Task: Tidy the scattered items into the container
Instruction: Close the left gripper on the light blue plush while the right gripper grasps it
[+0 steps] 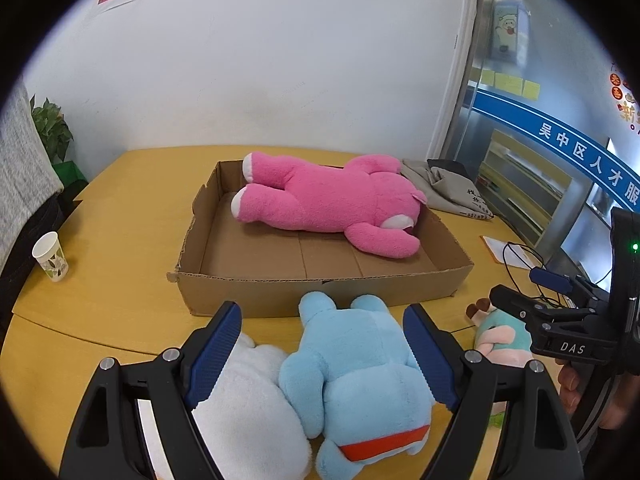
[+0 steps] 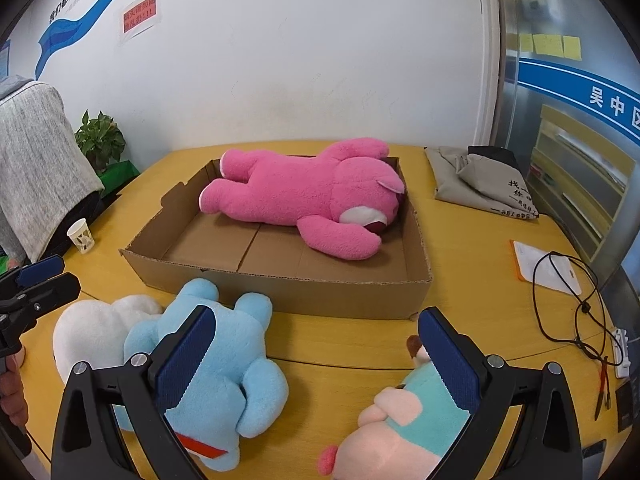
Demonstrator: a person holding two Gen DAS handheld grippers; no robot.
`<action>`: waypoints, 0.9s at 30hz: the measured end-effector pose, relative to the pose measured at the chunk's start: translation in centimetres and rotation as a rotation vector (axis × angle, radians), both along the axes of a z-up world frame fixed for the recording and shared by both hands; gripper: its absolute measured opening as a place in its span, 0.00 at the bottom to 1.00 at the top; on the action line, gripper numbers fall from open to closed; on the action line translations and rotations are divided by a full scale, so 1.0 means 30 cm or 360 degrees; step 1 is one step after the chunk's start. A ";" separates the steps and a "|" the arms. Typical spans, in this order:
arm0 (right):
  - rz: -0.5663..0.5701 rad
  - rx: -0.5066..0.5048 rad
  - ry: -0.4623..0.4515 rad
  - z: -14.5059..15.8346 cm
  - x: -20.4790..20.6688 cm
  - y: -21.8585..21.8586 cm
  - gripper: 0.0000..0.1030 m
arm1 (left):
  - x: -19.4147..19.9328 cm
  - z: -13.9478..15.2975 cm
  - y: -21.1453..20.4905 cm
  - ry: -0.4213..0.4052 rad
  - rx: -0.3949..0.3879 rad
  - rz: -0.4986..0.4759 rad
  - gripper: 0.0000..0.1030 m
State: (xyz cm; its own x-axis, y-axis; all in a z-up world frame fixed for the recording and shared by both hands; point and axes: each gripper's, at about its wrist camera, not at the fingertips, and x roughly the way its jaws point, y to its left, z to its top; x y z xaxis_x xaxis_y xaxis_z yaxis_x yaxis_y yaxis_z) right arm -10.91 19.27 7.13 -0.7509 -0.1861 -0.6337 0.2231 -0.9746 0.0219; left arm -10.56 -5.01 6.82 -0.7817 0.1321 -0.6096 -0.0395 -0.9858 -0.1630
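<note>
A shallow cardboard box stands on the yellow table and holds a large pink plush bear. In front of the box lie a light-blue plush, a white plush to its left and a small teal-and-pink plush to its right. My left gripper is open, its fingers on either side of the blue plush. My right gripper is open above the table between the blue plush and the teal-and-pink plush; it also shows in the left wrist view.
A paper cup stands at the table's left edge. A folded grey cloth bag lies right of the box. A black cable and an orange-edged card lie at right. A potted plant stands behind left.
</note>
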 end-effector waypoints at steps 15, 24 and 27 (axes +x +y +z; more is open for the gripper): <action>0.0285 -0.0034 -0.0194 -0.185 0.034 -0.088 1.00 | -0.074 -0.142 0.008 -0.0241 0.0263 -0.0227 0.81; 0.0599 -0.0192 -0.0278 -0.252 0.078 -0.179 1.00 | -0.173 -0.243 0.068 -0.0395 0.0290 -0.0372 0.81; 0.0714 -0.0203 -0.0257 -0.260 0.109 -0.236 1.00 | -0.207 -0.276 0.070 -0.0453 0.0284 -0.0380 0.80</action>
State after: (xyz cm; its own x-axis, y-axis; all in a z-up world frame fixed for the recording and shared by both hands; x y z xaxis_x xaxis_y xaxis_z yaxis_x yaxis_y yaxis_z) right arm -7.63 12.19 -0.67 -0.4730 -0.5524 -0.6864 0.6042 -0.7704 0.2037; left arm -16.77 -2.91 -1.45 -0.5194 0.4126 -0.7484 -0.1926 -0.9097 -0.3678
